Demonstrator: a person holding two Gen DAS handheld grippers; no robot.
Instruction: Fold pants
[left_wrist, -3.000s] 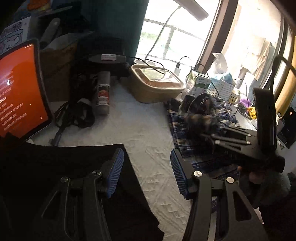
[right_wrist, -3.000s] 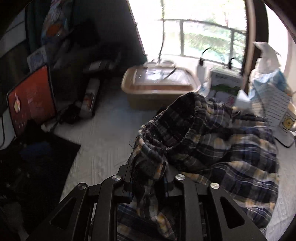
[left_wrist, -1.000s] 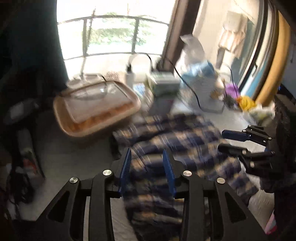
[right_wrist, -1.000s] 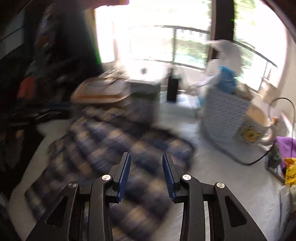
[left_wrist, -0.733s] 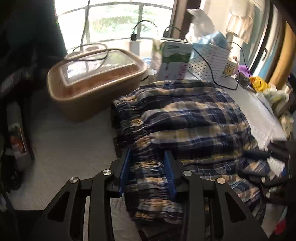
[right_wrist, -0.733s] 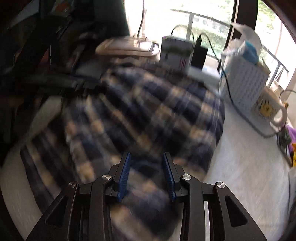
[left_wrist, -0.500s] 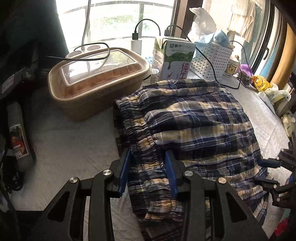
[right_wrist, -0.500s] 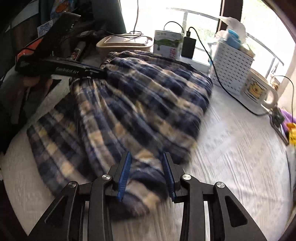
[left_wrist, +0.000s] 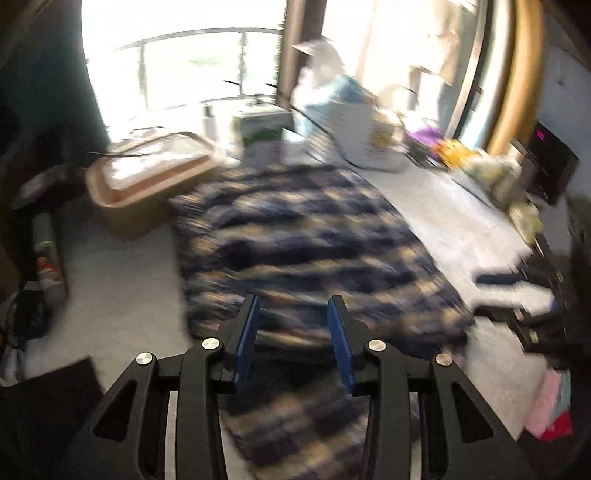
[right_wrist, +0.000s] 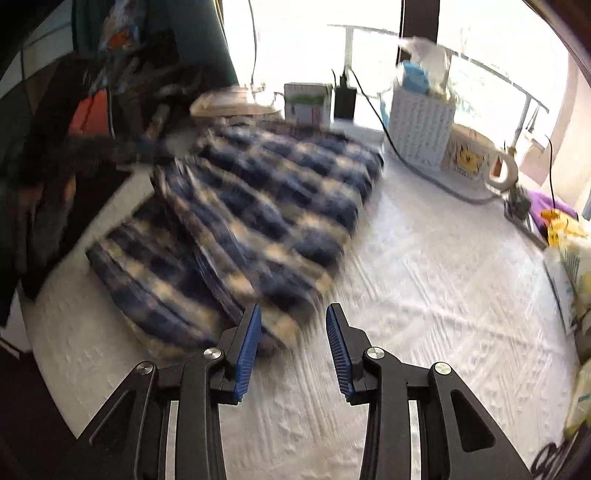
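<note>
1. White textured bedspread (right_wrist: 424, 266) filled the scene under a bright window (left_wrist: 192, 66); both views were motion-blurred.
2. We saw the plaid pants (left_wrist: 303, 240) lying flat on the bedspread, straight ahead of the left gripper (left_wrist: 293, 334) and running under its blue pads (left_wrist: 246, 334).
3. We read the left gripper's jaws as parted, nothing pinched, cloth only seen between them below.
4. We saw the right gripper (right_wrist: 293, 343) with jaws apart too, just widened a touch, only bare bedspread between them; the pants' (right_wrist: 258, 218) near corner sat just ahead-left of its left pad.
5. We noted a tan lidded box (left_wrist: 155, 173) ahead-left of the left gripper, and a white basket (right_wrist: 421, 129) and mug (right_wrist: 476, 158) ahead-right of the right one.
</note>
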